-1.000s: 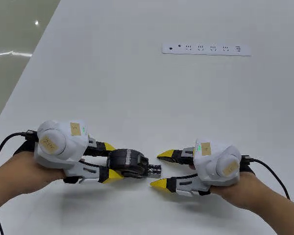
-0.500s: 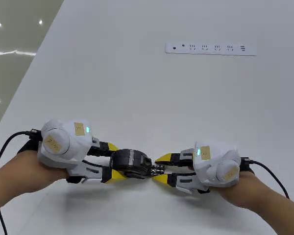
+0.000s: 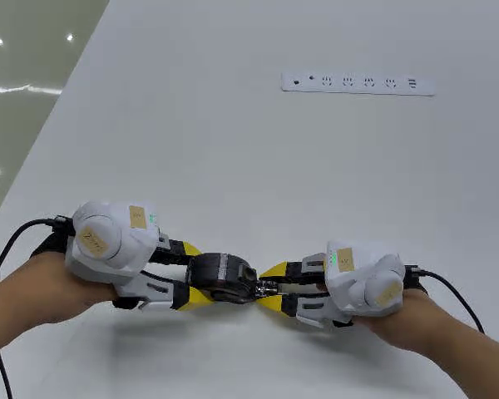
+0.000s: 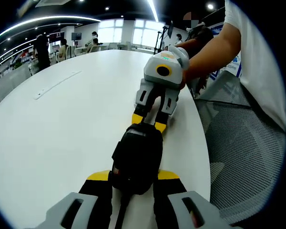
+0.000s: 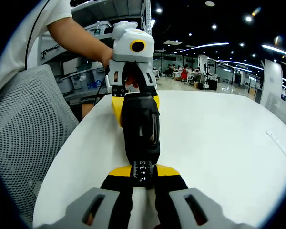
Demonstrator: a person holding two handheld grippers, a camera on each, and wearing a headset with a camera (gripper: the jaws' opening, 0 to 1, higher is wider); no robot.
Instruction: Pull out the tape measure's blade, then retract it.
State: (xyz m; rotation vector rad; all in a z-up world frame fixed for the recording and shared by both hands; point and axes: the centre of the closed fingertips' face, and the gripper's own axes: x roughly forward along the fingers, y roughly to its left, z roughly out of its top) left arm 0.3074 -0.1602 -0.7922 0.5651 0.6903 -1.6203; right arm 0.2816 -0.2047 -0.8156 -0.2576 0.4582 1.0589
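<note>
Black tape measure (image 3: 222,276) clamped in left gripper (image 3: 191,273) — right gripper's (image 3: 270,287) jaws pinch its numbered blade (image 5: 142,171).

An open-plan office: a broad white table (image 3: 233,150) bearing a flat white power strip (image 3: 358,83) at upper right, a grey mesh chair (image 5: 19,143) at left, distant staffed desks (image 5: 190,76) under ceiling strip lights (image 5: 212,45).

Digits resembling 2 and 3 mark the tape measure's blade (image 5: 142,168).
</note>
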